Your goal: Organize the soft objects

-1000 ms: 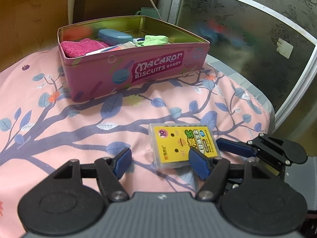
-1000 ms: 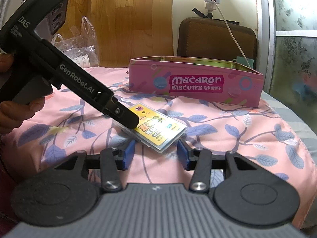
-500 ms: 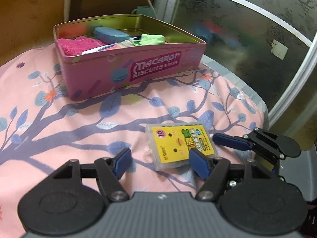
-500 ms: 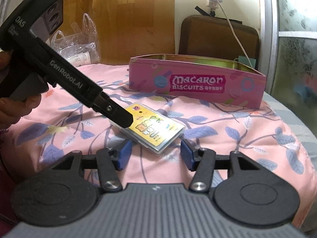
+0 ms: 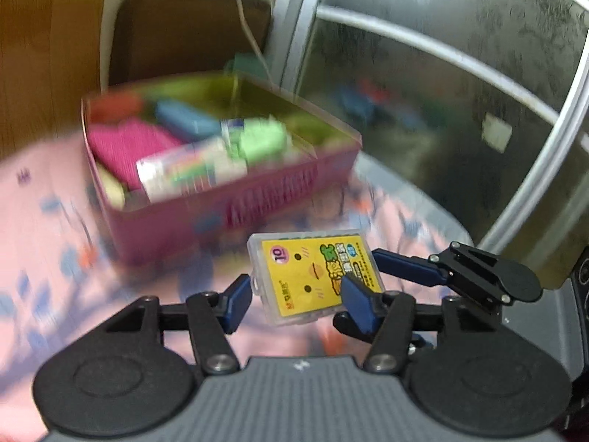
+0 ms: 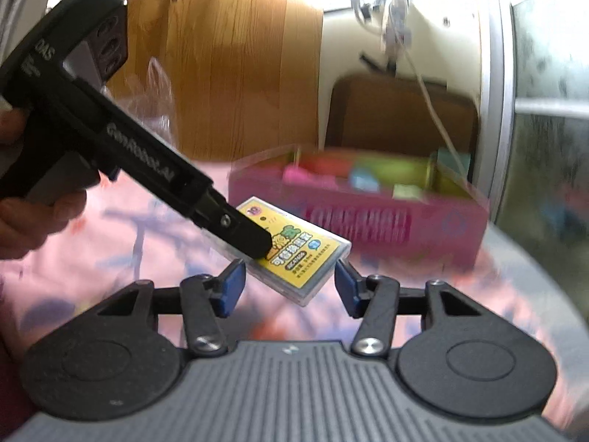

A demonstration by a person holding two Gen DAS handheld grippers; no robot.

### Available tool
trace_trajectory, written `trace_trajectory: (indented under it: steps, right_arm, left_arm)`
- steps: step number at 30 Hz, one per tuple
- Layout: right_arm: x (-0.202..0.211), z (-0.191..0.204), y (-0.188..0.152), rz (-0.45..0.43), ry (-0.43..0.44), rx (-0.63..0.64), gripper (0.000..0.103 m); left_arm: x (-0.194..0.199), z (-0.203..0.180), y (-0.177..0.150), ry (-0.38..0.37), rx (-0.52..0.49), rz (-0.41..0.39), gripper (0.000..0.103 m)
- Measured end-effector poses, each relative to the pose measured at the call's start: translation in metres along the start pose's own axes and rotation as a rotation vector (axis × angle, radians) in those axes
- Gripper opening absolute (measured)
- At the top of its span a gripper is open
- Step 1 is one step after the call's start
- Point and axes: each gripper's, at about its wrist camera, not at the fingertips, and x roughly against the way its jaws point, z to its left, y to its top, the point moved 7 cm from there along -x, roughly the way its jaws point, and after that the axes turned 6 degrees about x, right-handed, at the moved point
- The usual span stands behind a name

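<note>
Biggest thing here is the pink floral cloth (image 5: 44,221) covering the whole surface. At the far side sits the pink tin (image 5: 235,199), open on top and stuffed with blurry soft stuff in magenta, green and blue.

Nearer in, the clear case with the yellow label (image 5: 313,276) is tilted and looks lifted off the cloth. The left gripper (image 5: 296,300) has its jaws closing on it, about halfway in, blue pads pressing on its left and right edges.

The right gripper (image 6: 287,287) sits about half open with the case's near corner between its pads, and I can't see either pad touching.

A hand (image 6: 29,217) grips the left tool's handle at far left.
</note>
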Motion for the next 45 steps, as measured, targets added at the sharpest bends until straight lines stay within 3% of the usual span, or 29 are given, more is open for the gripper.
trace_trajectory:
  steps: [7,13,19,23,25,27,29,31,37,40,43,45]
  right_arm:
    - [-0.036,-0.029,0.075,-0.076,-0.031,0.108,0.056]
    - [-0.114,-0.076,0.127,0.001,0.024,0.127,0.056]
    - [-0.199,-0.096,0.139,0.19,0.112,0.141,0.056]
    - [-0.244,-0.105,0.134,0.29,0.149,0.102,0.056]
    - [-0.26,-0.108,0.13,0.332,0.145,0.093,0.058]
    - [-0.274,-0.11,0.127,0.374,0.144,0.092,0.061]
    - [-0.277,-0.114,0.13,0.377,0.092,0.091,0.061]
    - [-0.268,-0.113,0.132,0.373,0.107,0.059,0.06]
    - [-0.224,-0.112,0.142,0.352,0.092,-0.011,0.065]
    - [-0.186,-0.107,0.144,0.3,0.097,-0.093,0.074]
    - [-0.142,-0.097,0.148,0.216,0.096,-0.173,0.075]
    - [-0.115,-0.089,0.147,0.164,0.103,-0.23,0.078]
  left_arm:
    - [-0.005,0.025,0.097,0.07,-0.016,-0.105,0.053]
    - [-0.058,0.081,0.158,0.124,0.12,-0.076,0.053]
    - [-0.111,0.144,0.173,0.162,0.28,-0.042,0.053]
    - [-0.136,0.166,0.17,0.152,0.358,-0.01,0.054]
    - [-0.142,0.168,0.172,0.186,0.341,-0.024,0.061]
    - [-0.143,0.167,0.169,0.203,0.344,-0.021,0.062]
    - [-0.137,0.168,0.167,0.204,0.343,-0.025,0.062]
    - [-0.125,0.167,0.168,0.225,0.324,-0.037,0.062]
    - [-0.059,0.148,0.169,0.352,0.21,-0.118,0.064]
    - [-0.021,0.128,0.153,0.429,0.137,-0.164,0.065]
    - [0.008,0.108,0.132,0.47,0.081,-0.189,0.067]
    - [0.025,0.095,0.116,0.489,0.051,-0.204,0.076]
